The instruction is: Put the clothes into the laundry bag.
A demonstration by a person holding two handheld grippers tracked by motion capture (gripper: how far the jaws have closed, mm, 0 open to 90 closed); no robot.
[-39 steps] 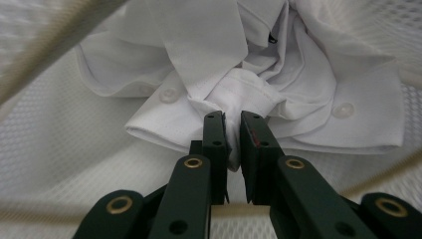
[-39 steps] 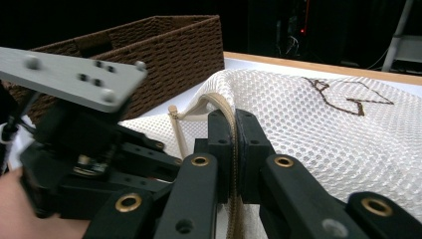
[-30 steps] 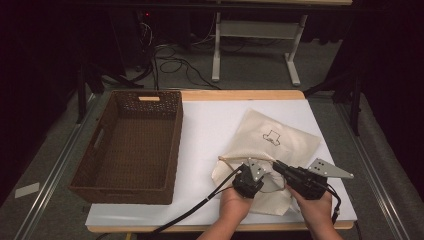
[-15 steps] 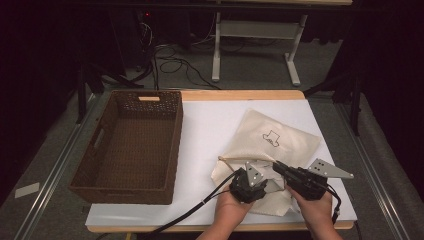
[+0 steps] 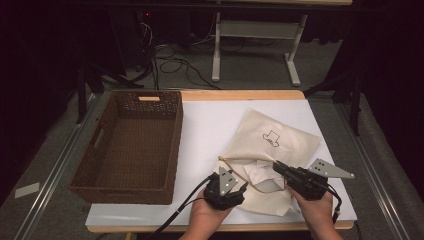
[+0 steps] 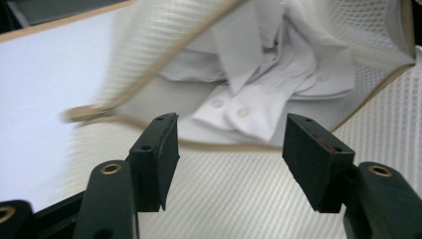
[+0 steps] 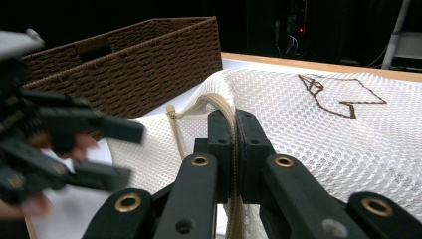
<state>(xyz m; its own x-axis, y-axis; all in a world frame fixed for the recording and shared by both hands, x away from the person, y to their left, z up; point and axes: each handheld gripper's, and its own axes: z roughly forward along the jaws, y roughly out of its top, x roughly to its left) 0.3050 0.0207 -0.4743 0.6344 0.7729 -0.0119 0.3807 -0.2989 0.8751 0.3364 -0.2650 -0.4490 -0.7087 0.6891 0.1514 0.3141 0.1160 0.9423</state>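
Because the right gripper (image 7: 234,149) is clamped on the tan zipper edge (image 7: 226,107) of the cream mesh laundry bag (image 5: 280,145), lying at the white table's (image 5: 210,125) near right, its mouth gapes over the folded white shirt (image 6: 268,74); the left gripper (image 6: 229,149), jaws just opening, holds nothing, apparently freed to reach in.

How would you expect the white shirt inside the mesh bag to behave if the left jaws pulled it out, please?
Probably floppy: the white shirt lies crumpled in soft folds inside the mesh bag. Likely light, being thin cloth. It may snag on the bag's zipper edge, since the opening looks narrow.
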